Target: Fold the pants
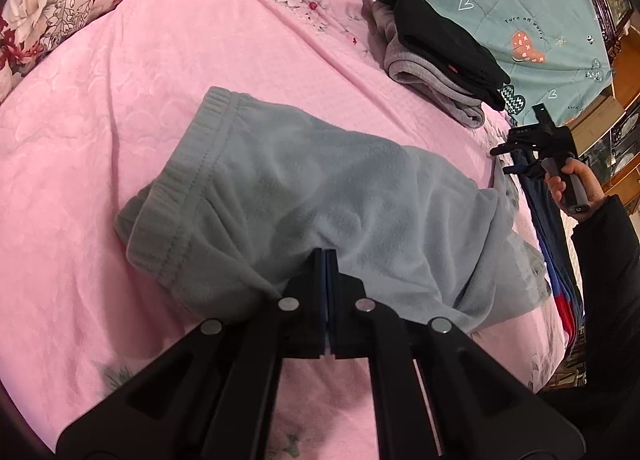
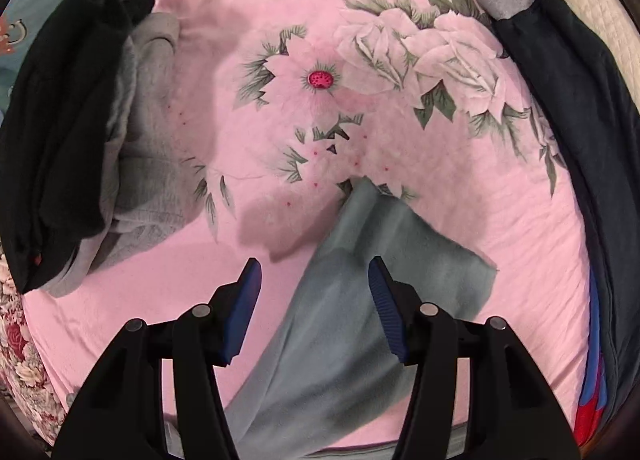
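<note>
Left wrist view: my left gripper [image 1: 326, 260] has its fingers together, pinching an edge of the grey-blue pants [image 1: 320, 195] on the pink bed [image 1: 120, 91].
If I pull now, the thin fleece fold could slip out, or drag the waistband [image 1: 180, 179] crooked; my right hand [image 1: 572, 183] is well off to the side.

Right wrist view: my right gripper [image 2: 316, 300] hangs over a pant leg [image 2: 344, 280], fingers apart, gripping nothing.
Closing here may catch one layer only, or the sheet too; the folded pile [image 2: 100, 131] lies near enough to snag.
</note>
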